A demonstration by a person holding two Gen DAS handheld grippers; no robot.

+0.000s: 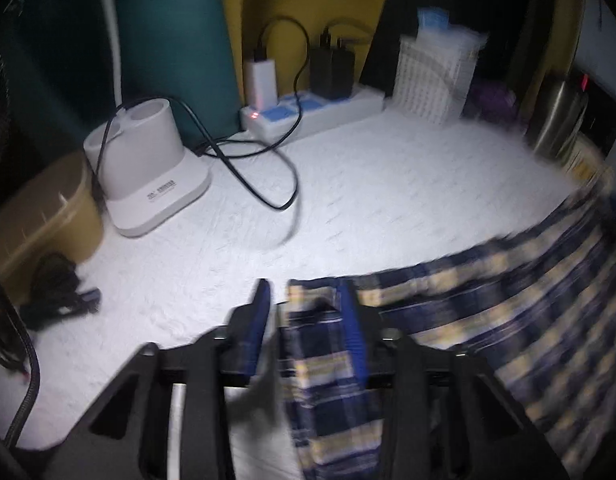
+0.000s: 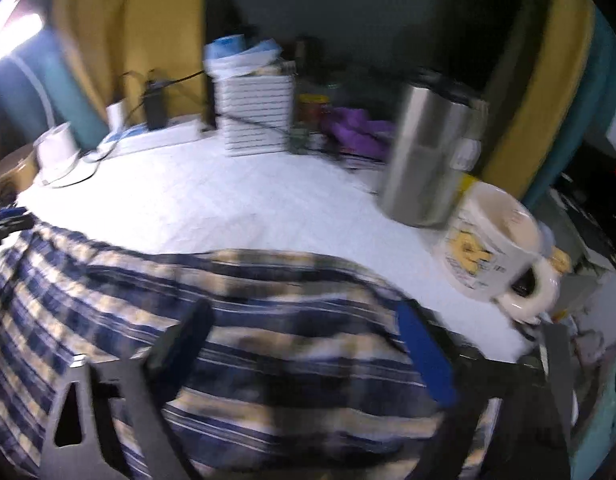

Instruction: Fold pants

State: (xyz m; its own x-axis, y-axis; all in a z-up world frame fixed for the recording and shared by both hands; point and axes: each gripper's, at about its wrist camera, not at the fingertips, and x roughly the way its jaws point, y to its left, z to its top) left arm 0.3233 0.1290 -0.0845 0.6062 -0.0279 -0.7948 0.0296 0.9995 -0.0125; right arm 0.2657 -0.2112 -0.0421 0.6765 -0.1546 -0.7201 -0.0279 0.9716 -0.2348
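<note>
Lower frame, bench [image 1: 388, 184]: plaid pants [image 1: 508, 300] spread.
Left gripper [image 1: 308, 320]: fingers parted, cloth edge between.
Right gripper [image 2: 304, 336]: fingers wide apart over pants, holding nothing.

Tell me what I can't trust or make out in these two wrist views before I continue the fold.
- Pants, left wrist view: motion-blurred; the lower part runs off the bottom edge.
- Left gripper: fingers straddle the cloth edge; blur hides whether they pinch it.
- Right gripper, right wrist view: jaws spread over the cloth; contact is smeared.
- Mug print: blurred, unreadable.
</note>
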